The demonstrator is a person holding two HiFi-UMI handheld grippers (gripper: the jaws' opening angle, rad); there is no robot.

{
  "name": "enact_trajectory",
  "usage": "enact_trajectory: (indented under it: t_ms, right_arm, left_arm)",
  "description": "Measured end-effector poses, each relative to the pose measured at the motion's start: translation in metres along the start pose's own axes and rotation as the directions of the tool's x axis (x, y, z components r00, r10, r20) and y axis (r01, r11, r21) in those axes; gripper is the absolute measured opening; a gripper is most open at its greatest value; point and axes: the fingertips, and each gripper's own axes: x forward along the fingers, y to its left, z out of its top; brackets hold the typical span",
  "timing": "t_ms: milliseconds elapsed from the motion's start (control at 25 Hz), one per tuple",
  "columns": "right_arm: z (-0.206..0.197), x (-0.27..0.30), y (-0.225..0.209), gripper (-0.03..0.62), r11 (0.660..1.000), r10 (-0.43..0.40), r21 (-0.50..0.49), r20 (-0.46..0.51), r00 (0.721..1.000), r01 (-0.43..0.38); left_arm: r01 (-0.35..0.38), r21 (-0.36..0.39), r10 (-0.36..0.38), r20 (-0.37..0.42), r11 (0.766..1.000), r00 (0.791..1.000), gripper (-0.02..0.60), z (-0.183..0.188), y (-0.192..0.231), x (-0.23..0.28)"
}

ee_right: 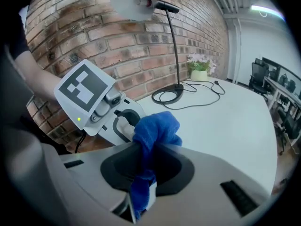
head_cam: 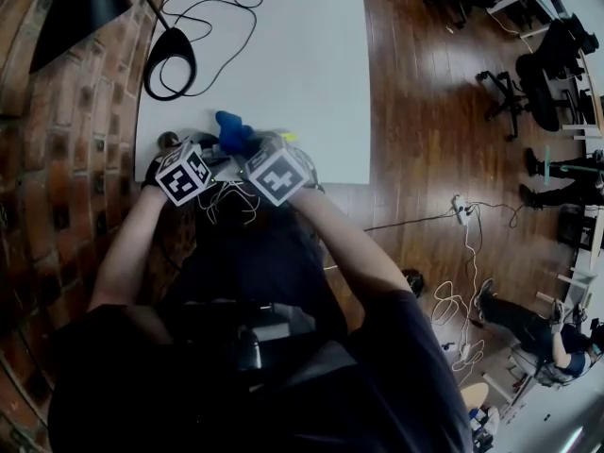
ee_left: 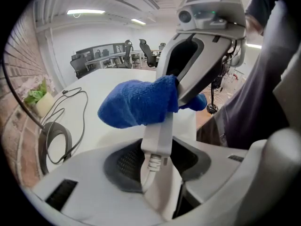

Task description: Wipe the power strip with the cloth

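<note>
My left gripper (ee_left: 157, 150) is shut on one end of a white power strip (ee_left: 161, 128). The strip's cable (ee_left: 151, 166) comes out between the jaws. A blue cloth (ee_left: 140, 102) is draped over the strip's far end. My right gripper (ee_right: 145, 169) is shut on that blue cloth (ee_right: 155, 131) and holds it against the strip (ee_right: 120, 126). In the head view both marker cubes, left (head_cam: 184, 172) and right (head_cam: 276, 172), sit close together over the white table's (head_cam: 293, 55) near edge. The cloth (head_cam: 233, 130) shows just beyond them, and the strip itself is mostly hidden there.
A black desk lamp (head_cam: 168, 62) with a looped cable stands at the table's far left by the brick wall (head_cam: 47, 168). A potted plant (ee_right: 199, 66) is at the table's end. To the right are wooden floor (head_cam: 425, 111), office chairs (head_cam: 538, 83) and a floor power strip (head_cam: 462, 209).
</note>
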Motion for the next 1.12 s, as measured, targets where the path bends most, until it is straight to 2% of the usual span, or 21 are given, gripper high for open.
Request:
enact_trajectory:
  t_ms: [600, 720, 1120]
  right_arm:
    - [-0.014, -0.015, -0.017, 0.063, 0.999, -0.04, 0.023, 0.016, 0.999, 0.04]
    - [-0.016, -0.02, -0.021, 0.063, 0.998, -0.04, 0.044, 0.044, 0.998, 0.038]
    - [-0.028, -0.033, -0.036, 0.063, 0.993, -0.095, 0.072, 0.074, 0.993, 0.09]
  left_arm:
    - [-0.017, 0.004, 0.017, 0.001, 1.0, 1.0, 0.181, 0.0, 0.0, 0.0]
    - [-0.017, 0.007, 0.017, 0.003, 1.0, 1.0, 0.181, -0.001, 0.0, 0.001]
    - [-0.022, 0.008, 0.022, 0.006, 1.0, 1.0, 0.182, -0.001, -0.001, 0.002]
